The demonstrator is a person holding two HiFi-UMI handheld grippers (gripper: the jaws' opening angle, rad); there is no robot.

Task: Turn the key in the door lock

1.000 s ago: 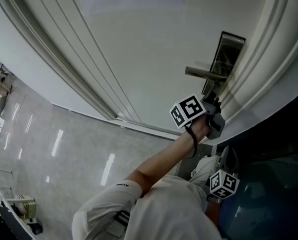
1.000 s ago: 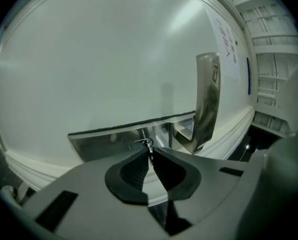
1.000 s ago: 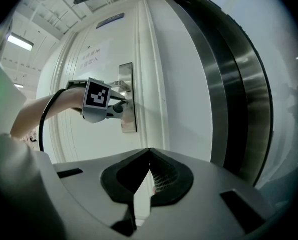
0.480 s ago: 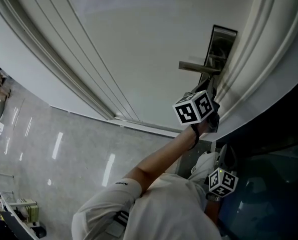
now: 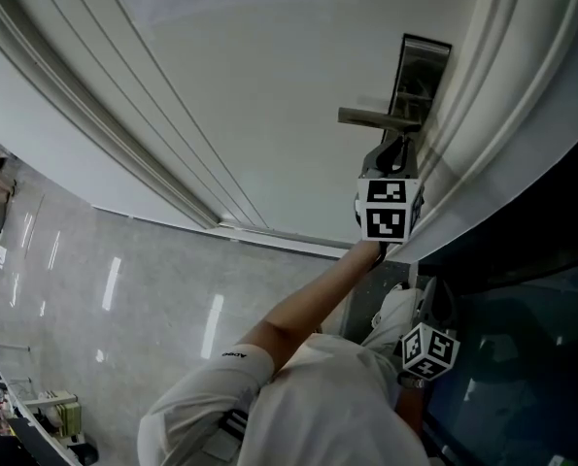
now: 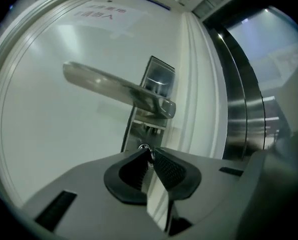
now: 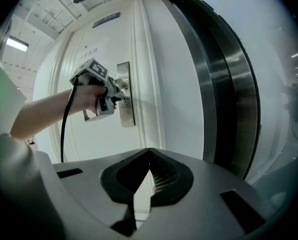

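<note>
Left claw (image 6: 151, 154) pinches the key (image 6: 145, 148) just below the door handle (image 6: 113, 86); right claw (image 7: 149, 151), pressed together and empty, hangs well back from the handle.

White short-sleeved shirt (image 5: 308, 406); grey left gripper (image 6: 150, 156) (black cable (image 7: 64, 111), marker cube (image 5: 386, 209))

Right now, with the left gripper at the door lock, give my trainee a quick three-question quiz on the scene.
1. True or false: the left gripper is shut on the key at the lock plate.
2. The door handle sits: A) above the key, B) below it, C) level beside it.
3. Fill in: the right gripper, shut, holds ____.
Key: 1 true; 2 A; 3 nothing.
</note>
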